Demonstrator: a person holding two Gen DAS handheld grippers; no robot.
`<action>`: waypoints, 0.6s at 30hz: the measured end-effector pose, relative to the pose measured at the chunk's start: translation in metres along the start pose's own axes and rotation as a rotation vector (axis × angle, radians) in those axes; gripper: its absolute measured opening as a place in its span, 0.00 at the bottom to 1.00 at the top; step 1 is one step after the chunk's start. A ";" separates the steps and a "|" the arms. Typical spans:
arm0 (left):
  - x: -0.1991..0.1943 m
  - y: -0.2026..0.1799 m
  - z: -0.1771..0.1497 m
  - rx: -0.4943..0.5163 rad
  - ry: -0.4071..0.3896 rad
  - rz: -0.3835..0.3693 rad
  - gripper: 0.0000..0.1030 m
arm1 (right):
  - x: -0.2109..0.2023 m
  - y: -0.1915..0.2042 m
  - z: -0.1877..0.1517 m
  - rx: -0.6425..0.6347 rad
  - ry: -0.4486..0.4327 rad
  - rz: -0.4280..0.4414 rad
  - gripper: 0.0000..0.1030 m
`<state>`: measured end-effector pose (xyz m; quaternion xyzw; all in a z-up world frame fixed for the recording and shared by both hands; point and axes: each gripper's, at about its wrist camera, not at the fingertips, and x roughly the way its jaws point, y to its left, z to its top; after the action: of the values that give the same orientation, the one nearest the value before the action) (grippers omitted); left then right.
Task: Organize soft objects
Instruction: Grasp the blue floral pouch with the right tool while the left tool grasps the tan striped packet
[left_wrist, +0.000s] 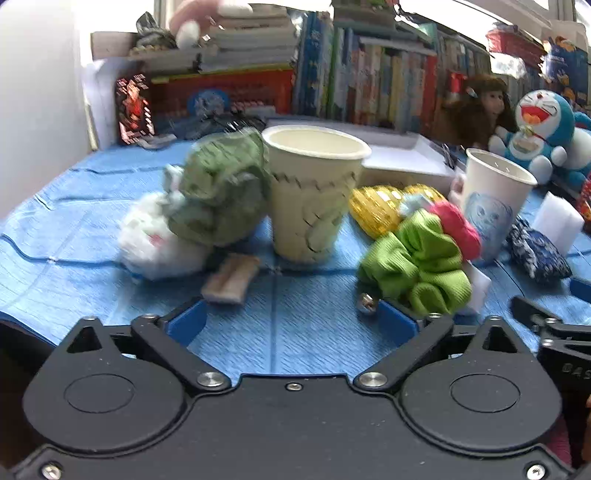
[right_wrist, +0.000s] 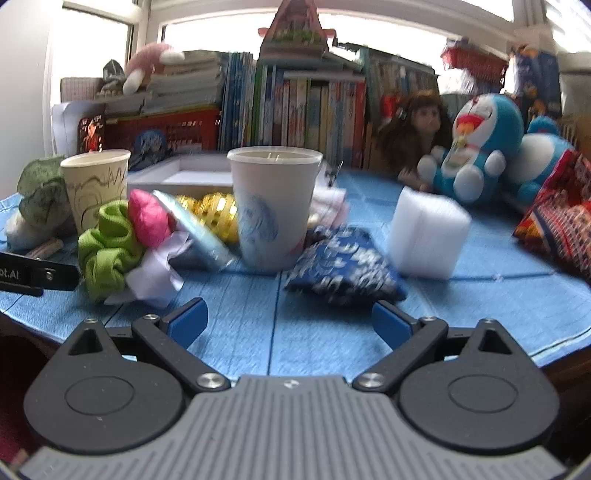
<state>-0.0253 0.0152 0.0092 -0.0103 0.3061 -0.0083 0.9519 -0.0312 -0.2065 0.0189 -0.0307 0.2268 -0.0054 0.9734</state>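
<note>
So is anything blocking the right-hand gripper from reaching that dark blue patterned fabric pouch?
Nothing visible does. The right gripper is open, and the dark blue patterned fabric pouch lies just ahead of its fingertips on bare blue tablecloth. The white paper cup and white foam block flank it behind, not in front.

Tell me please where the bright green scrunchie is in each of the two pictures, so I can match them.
Left wrist view: the bright green scrunchie lies right of centre, just ahead of the right blue finger.
Right wrist view: the same scrunchie lies at the far left, on the blue cloth.
Shared landmark: the pink scrunchie touches it in both views.
</note>
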 end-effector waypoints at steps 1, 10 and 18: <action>-0.002 0.002 0.001 -0.004 -0.014 0.014 0.89 | -0.001 -0.001 0.002 -0.006 -0.012 -0.008 0.97; 0.009 0.020 0.013 0.008 -0.027 0.061 0.66 | 0.012 -0.025 0.015 0.057 -0.035 -0.053 0.94; 0.027 0.027 0.015 -0.012 0.003 0.020 0.49 | 0.029 -0.027 0.019 0.054 -0.019 -0.042 0.89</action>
<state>0.0057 0.0413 0.0050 -0.0127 0.3077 0.0030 0.9514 0.0033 -0.2336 0.0244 -0.0092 0.2168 -0.0315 0.9757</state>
